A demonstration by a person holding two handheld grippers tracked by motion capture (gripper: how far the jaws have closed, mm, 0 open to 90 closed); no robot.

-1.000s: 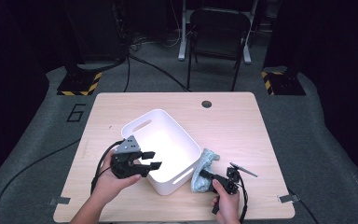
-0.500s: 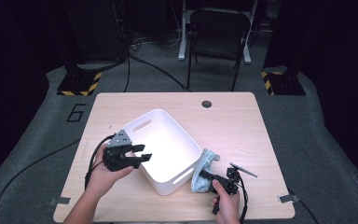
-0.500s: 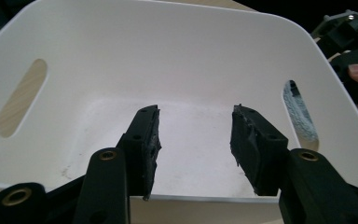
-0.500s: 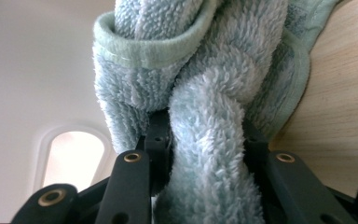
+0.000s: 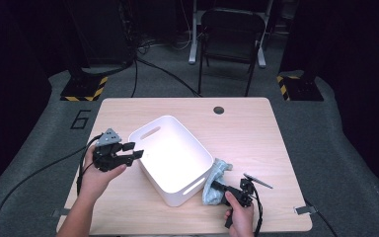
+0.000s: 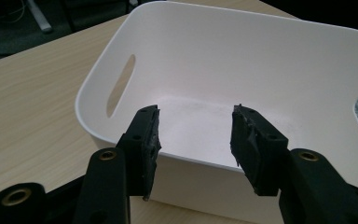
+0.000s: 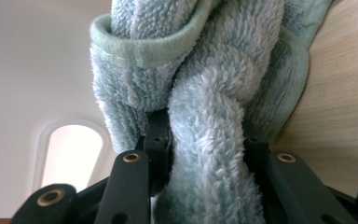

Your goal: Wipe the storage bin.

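Left hand-held gripper (image 5: 131,154) (jaws apart)

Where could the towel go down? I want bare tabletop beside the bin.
Bare wood runs along the table's far edge, from the cable hole to the right edge. Crowded: the near right, where the right gripper grips the towel against the white bin.

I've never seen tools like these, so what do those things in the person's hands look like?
Each hand-held gripper is black, with two flat jaws that carry dark, worn pads and brass-coloured rivets at the joints. The left hand-held gripper has a grey three-cornered plate on top and a black cable trailing off the table. The right hand-held gripper trails a thinner black cable. No sleeves show on the forearms.
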